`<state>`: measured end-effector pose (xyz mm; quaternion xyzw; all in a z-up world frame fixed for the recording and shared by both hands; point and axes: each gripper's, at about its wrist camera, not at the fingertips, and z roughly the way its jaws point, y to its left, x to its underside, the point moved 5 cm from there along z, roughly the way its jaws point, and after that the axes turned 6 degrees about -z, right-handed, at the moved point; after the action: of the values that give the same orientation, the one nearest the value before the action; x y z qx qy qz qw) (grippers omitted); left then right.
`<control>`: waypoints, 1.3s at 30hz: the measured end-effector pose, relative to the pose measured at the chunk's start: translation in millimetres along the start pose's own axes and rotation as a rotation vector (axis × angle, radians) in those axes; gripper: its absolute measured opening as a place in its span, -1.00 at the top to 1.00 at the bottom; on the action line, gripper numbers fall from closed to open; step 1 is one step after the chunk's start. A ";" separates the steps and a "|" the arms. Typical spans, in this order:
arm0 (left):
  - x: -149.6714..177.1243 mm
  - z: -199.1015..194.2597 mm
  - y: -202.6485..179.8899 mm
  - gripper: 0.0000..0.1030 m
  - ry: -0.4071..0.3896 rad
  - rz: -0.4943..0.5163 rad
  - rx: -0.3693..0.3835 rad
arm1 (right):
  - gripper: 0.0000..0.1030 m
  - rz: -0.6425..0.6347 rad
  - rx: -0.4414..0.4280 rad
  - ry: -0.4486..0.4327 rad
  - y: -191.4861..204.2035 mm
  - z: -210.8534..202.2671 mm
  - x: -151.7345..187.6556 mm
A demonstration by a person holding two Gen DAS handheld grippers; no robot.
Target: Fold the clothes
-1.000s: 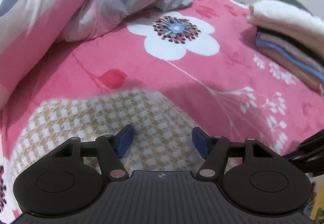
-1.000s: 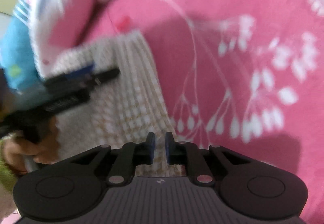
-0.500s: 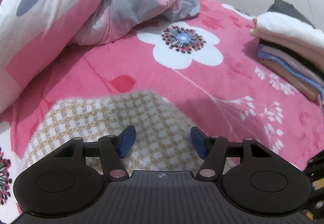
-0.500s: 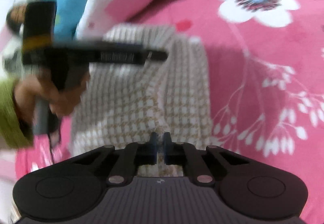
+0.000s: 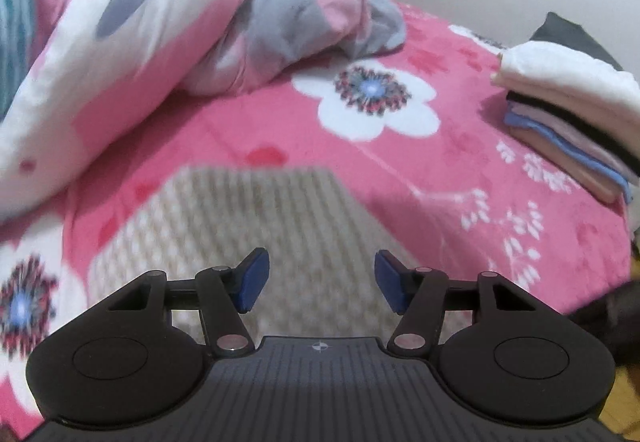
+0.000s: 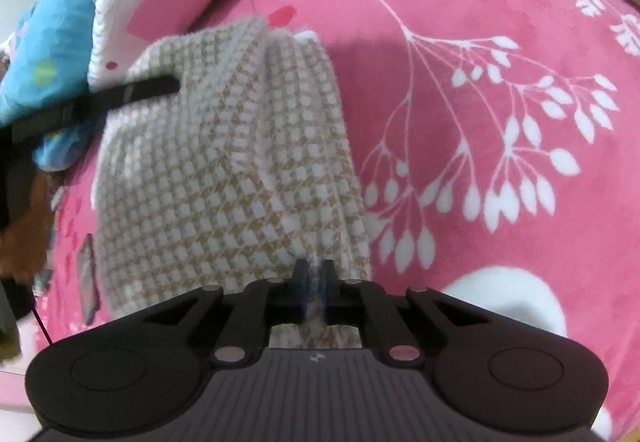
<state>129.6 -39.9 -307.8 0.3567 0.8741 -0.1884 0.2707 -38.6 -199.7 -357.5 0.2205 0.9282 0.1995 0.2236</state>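
A beige and white checked knit garment (image 6: 224,170) lies folded on the pink floral bedspread (image 6: 460,122). My right gripper (image 6: 314,282) is shut on the garment's near edge, with fabric pinched between the blue pads. The same checked garment (image 5: 256,218) shows blurred in the left wrist view, below and ahead of my left gripper (image 5: 321,280). That gripper is open, hovering over the cloth with nothing between its fingers. In the right wrist view the left gripper's black finger (image 6: 132,92) reaches over the garment's far left corner.
A bunched pink, white and grey duvet (image 5: 160,42) fills the far left of the bed. A stack of folded clothes (image 5: 572,122) sits at the right edge. A blue patterned cloth (image 6: 52,42) and a person's hand (image 6: 24,242) are at the left.
The right gripper, still shut on the garment's edge, has pulled back and lifted it. The left gripper stayed open and drew back a little; the garment looks further folded.
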 end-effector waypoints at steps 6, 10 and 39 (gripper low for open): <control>31.4 -4.9 -2.5 -0.21 -0.004 -0.083 -0.026 | 0.80 -0.194 0.047 -0.178 22.8 -35.9 -52.3; 40.0 1.1 -16.2 -0.28 -0.049 -0.082 -0.035 | 0.80 -0.465 0.048 -0.261 58.9 -9.8 -98.5; 56.1 -17.3 -29.3 -0.31 -0.239 -0.310 -0.103 | 0.84 -0.968 0.133 -0.005 69.3 74.9 -156.3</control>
<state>68.9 -21.4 -324.4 0.1786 0.8887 -0.2238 0.3581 146.8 -200.2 -335.3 -0.2221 0.9344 0.0124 0.2783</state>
